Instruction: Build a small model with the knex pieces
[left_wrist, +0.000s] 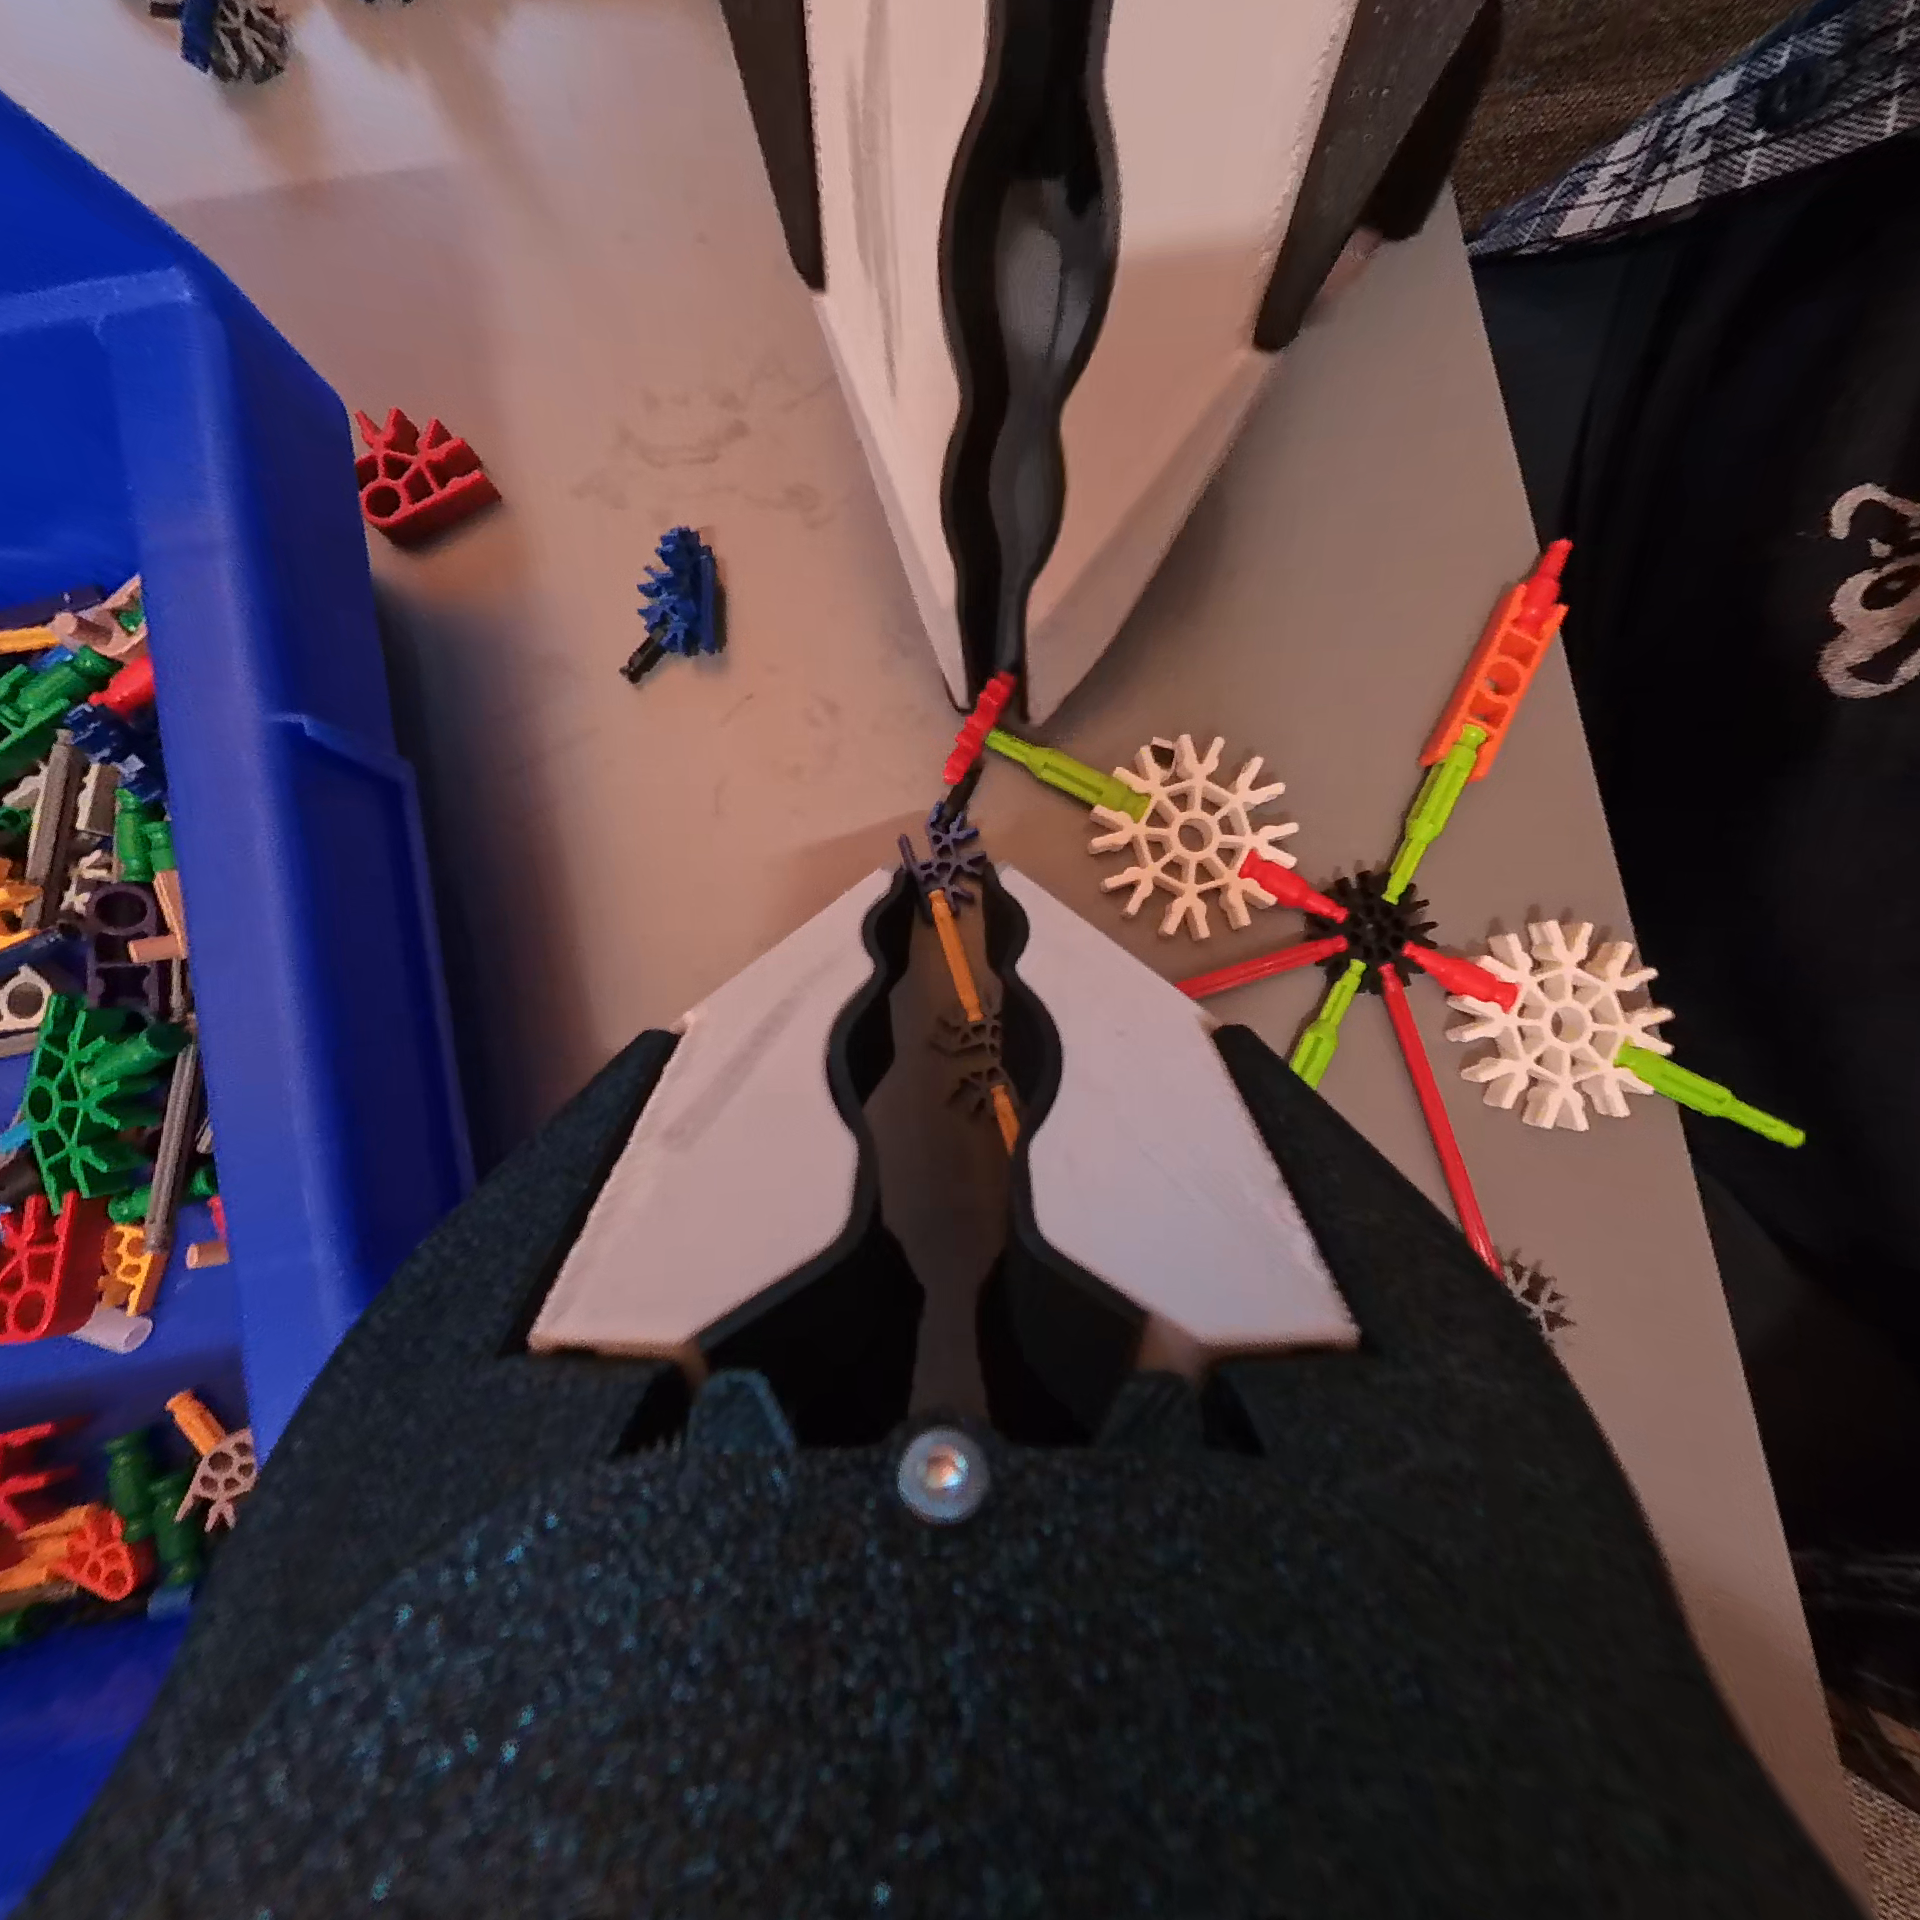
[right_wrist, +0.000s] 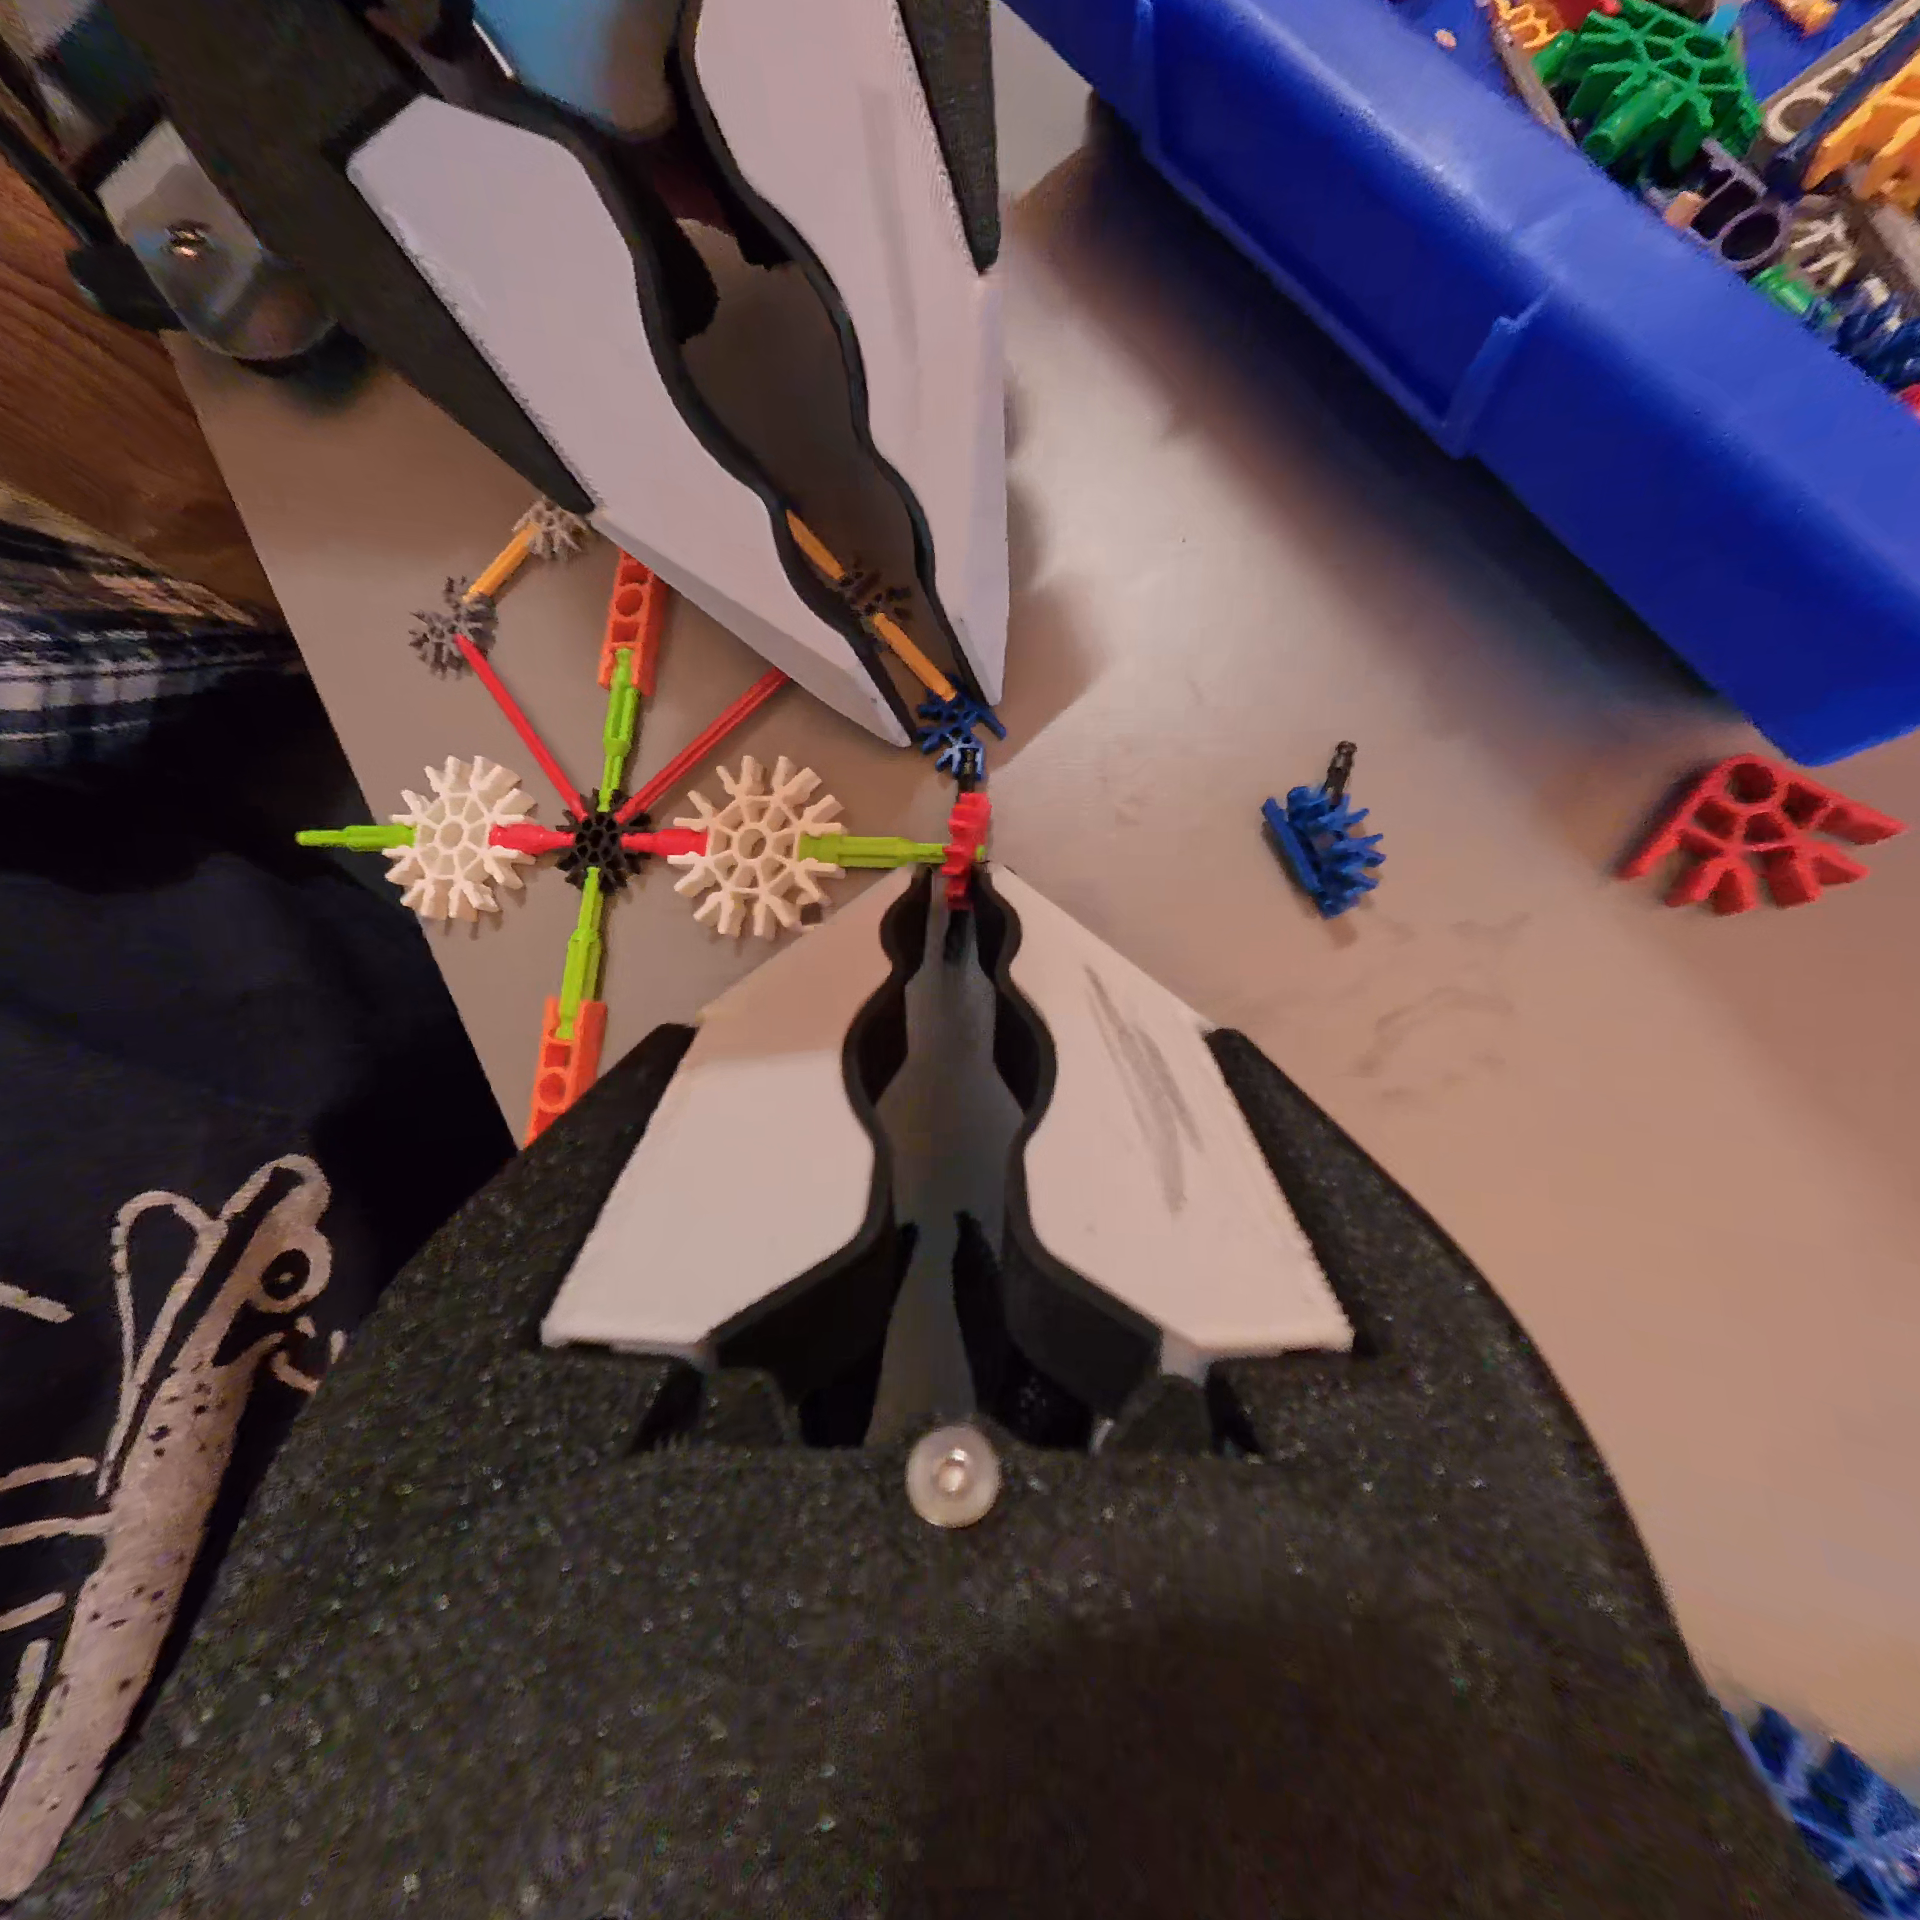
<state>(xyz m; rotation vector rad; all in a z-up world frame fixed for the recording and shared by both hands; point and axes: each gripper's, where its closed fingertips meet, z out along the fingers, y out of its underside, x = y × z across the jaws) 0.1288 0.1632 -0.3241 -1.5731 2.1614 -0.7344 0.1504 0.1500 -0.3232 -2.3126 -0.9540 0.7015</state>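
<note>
Standing by the pale surface (left_wrist: 644, 312): left tool (left_wrist: 940, 894) pinched on an orange rod (left_wrist: 961, 966), right tool (right_wrist: 961, 883) clamped on a red connector (right_wrist: 966, 831), blue bin (left_wrist: 260, 644) alongside, spoked build (right_wrist: 603, 836) near the edge.

blue bin (left_wrist: 260, 831) cropped, red rod (left_wrist: 1444, 1143) partly hidden

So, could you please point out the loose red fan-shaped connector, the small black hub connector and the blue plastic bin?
Loose red fan-shaped connector (right_wrist: 1761, 836): right wrist view, its ribbed middle.
Small black hub connector (left_wrist: 1374, 925): left wrist view, its centre.
Blue plastic bin (left_wrist: 301, 831): left wrist view, its outer wall.
</note>
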